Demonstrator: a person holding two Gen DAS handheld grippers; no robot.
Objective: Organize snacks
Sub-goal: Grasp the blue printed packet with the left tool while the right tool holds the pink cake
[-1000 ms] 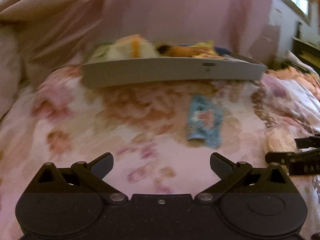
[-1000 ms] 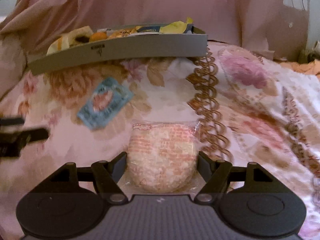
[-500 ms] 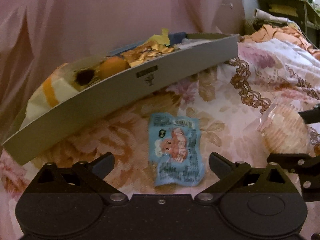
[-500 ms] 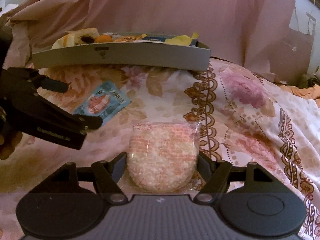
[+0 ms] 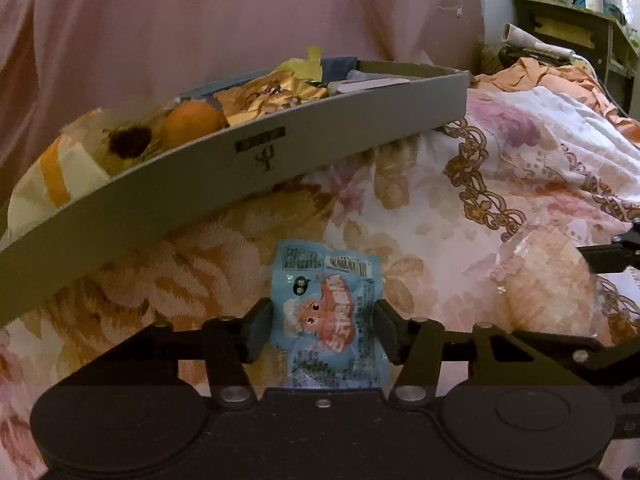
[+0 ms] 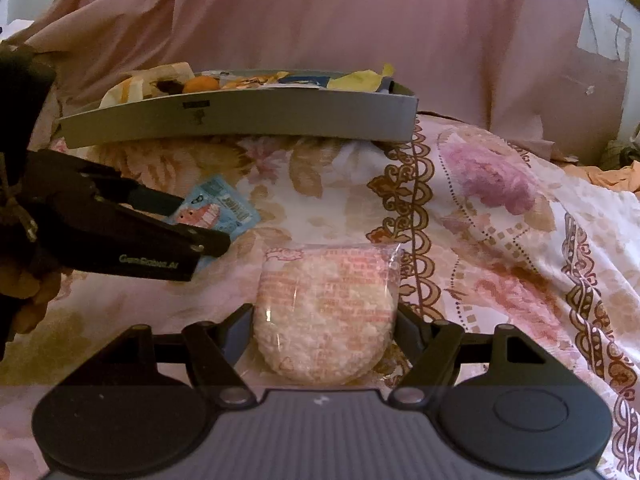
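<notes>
The left gripper (image 5: 323, 330) sits low over the floral-printed bedspread (image 5: 420, 216), its two black fingers (image 5: 259, 330) closed against either edge of a small blue foil snack packet with an orange cartoon figure (image 5: 330, 314), which lies flat on the bed between them. Ahead of this gripper and to its left, a shallow grey cardboard tray (image 5: 248, 168) rests on the bed, filled with snacks: a white-and-orange wrapper, an orange round item, gold and yellow wrappers. From the right wrist view the left gripper (image 6: 192, 220) reaches in from the left, with the blue packet (image 6: 218, 208) between its fingers. The right gripper (image 6: 324, 330) is closed on a round pinkish rice cracker in a clear printed plastic wrapper (image 6: 326, 312), its fingers (image 6: 236, 334) pressing both sides; the cracker rests on the bedspread (image 6: 500, 240). Straight ahead of this gripper lies the grey tray (image 6: 260, 120), with pink draped cloth (image 6: 340, 20) behind it. In the left view the cracker (image 5: 548, 284) appears to the right.
</notes>
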